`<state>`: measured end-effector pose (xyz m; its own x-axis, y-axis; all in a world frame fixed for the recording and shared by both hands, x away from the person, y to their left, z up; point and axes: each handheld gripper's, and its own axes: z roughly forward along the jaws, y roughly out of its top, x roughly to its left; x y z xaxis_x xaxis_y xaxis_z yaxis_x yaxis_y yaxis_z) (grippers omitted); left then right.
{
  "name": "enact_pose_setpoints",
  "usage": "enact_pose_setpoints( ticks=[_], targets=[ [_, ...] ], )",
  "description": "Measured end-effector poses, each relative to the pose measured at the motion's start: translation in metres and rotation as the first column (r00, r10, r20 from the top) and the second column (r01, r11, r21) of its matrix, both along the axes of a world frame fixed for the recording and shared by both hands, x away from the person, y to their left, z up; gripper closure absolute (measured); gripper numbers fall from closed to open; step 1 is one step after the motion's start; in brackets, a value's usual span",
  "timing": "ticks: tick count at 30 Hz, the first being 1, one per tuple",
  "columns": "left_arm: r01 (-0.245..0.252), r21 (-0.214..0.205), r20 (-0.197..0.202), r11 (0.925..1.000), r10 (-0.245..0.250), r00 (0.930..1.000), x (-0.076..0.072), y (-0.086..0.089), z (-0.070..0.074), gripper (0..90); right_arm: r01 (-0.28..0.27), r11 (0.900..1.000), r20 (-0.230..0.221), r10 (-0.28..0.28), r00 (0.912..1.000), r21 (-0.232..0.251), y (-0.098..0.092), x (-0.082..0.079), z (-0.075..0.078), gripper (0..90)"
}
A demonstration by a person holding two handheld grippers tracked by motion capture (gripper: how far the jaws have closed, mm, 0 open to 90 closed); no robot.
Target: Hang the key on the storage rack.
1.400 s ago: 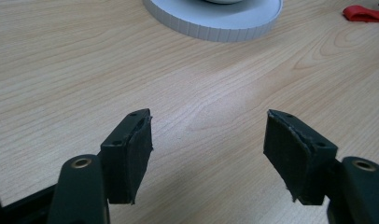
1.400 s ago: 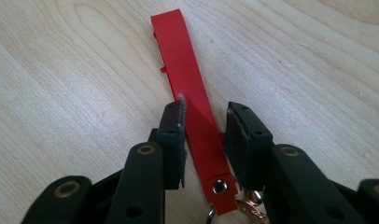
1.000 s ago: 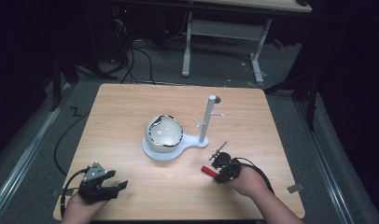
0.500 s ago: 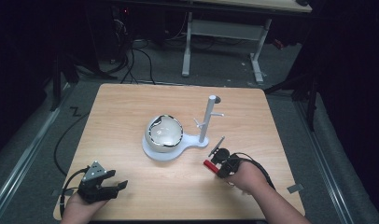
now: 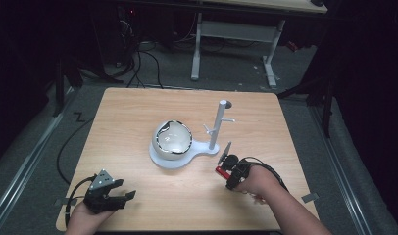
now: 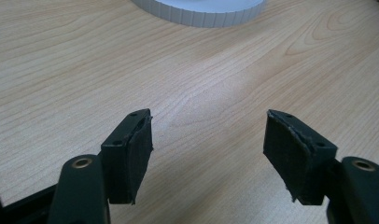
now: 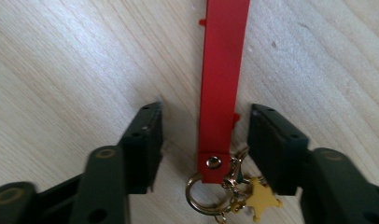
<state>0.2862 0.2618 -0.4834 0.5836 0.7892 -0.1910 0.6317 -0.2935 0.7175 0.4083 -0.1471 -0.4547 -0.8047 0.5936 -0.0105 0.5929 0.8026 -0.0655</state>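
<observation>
A red strap keychain (image 7: 221,79) lies flat on the wooden table (image 5: 138,117); a gold ring and a small yellow star charm (image 7: 260,199) hang at its near end. My right gripper (image 7: 204,140) is open and low over the table, its jaws on either side of the strap without touching it. In the high view the right gripper (image 5: 230,171) sits at the table's front right, just below the white stand (image 5: 217,126). My left gripper (image 6: 208,149) stands open over bare wood, at the front left corner (image 5: 113,195) in the high view.
A white base (image 5: 197,152) in the table's middle carries a glossy white dome (image 5: 172,139) and an upright post with small pegs. Its ribbed rim (image 6: 201,11) shows ahead of the left gripper. Cables trail from both grippers. Dark floor and desk legs lie beyond.
My right gripper has shifted slightly left and forward toward the stand's base, down around the red strap. The left gripper has stayed put.
</observation>
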Motion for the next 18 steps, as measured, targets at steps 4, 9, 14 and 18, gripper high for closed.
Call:
enact_pose_setpoints(
  ticks=[4,9,14,18],
  targets=[
    [-0.001,-0.001,-0.001,1.0,0.001,1.0,0.0,0.001,0.0,33.4,-0.038,0.9993,-0.036,0.038,0.9986,0.0,-0.006,0.006,-0.001,46.1],
    [-0.003,-0.004,-0.001,1.0,0.003,1.0,0.0,0.003,0.001,33.4,-0.021,0.9998,-0.045,0.02,0.9988,-0.007,-0.007,0.01,0.0,52.4],
    [0.0,-0.004,0.003,1.0,0.0,1.0,0.0,0.003,0.001,33.4,-0.045,0.999,-0.038,0.045,0.9983,-0.001,-0.004,0.009,0.001,67.1],
    [0.009,0.001,0.006,1.0,-0.009,0.9999,-0.001,0.002,0.002,33.4,-0.039,0.9992,-0.031,0.039,0.9987,0.006,-0.004,0.005,0.002,70.9]
  ],
)
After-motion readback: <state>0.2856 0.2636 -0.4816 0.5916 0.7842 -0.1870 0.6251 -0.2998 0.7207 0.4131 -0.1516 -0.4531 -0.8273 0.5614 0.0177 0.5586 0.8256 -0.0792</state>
